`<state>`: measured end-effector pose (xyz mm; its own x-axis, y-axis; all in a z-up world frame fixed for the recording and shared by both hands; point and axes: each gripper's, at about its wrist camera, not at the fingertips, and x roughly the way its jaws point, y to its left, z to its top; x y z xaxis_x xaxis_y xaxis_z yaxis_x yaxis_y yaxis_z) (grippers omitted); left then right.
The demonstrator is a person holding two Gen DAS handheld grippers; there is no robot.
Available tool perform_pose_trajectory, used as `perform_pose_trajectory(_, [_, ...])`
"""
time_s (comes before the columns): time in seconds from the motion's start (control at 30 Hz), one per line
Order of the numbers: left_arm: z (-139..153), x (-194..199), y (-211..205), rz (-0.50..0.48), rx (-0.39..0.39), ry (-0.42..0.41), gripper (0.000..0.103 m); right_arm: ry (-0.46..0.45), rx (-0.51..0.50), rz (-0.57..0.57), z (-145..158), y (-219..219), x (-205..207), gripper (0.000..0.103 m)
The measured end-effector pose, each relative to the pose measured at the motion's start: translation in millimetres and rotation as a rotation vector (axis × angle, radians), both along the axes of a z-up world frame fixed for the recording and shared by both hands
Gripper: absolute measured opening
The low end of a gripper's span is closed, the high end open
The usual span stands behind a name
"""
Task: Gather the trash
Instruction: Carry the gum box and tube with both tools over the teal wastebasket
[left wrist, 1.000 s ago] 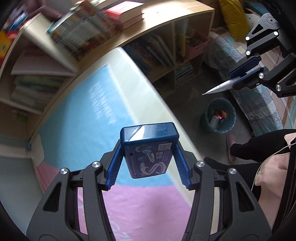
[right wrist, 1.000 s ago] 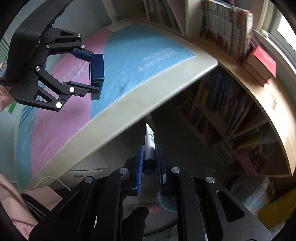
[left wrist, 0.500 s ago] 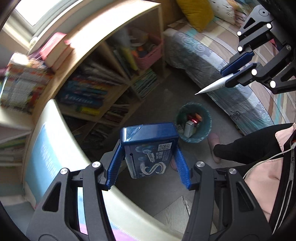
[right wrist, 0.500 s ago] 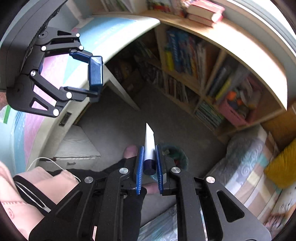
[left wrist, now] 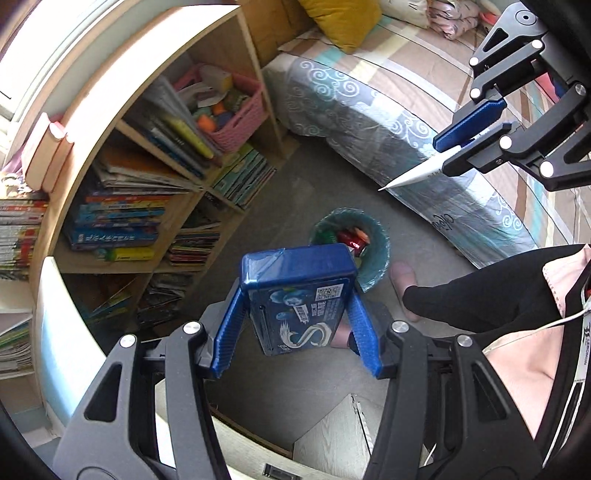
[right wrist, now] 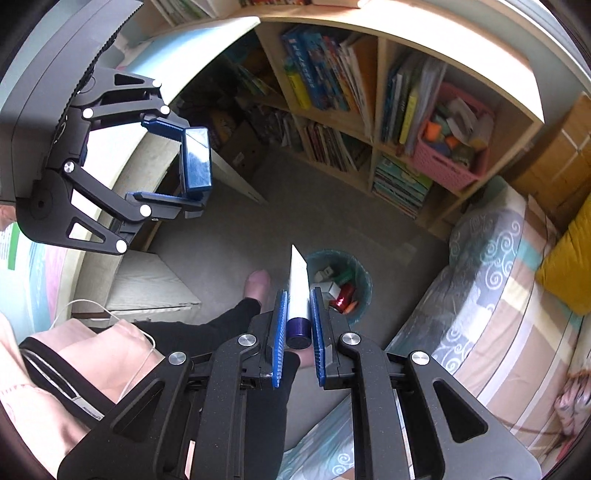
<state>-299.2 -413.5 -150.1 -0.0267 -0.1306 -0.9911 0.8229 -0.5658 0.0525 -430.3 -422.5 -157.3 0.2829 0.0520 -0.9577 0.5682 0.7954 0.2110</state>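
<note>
Left gripper (left wrist: 295, 314) clamps a blue box (left wrist: 299, 295) at centre frame. Right gripper (right wrist: 297, 325) pinches a white tube (right wrist: 298, 291), bin (right wrist: 364, 291) just beyond.

bookshelf (left wrist: 207, 110) with books | pink basket (left wrist: 236, 114) on shelf | bed (left wrist: 388, 122) | yellow pillow (left wrist: 343, 18)

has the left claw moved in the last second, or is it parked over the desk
Yes. The left claw, shut on the blue box, swung off the desk mat and out over the floor; the trash bin now sits just beyond the box.
</note>
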Motion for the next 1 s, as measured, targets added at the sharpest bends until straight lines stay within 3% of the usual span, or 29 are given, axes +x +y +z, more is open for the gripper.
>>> perform_pose_trajectory(0.6, [-15.0,-36.6,18.4,0.041,0.021,0.008,0.051,-0.015,0.024,-0.067,-13.6,22.2,-37.2,0.014])
perform_pose_trajectory(1.0, [-47.7,-44.8,28.8,0.213,0.048,0.01,0.051,-0.008,0.084,-0.087,-44.6,33.1,-49.2,0.014])
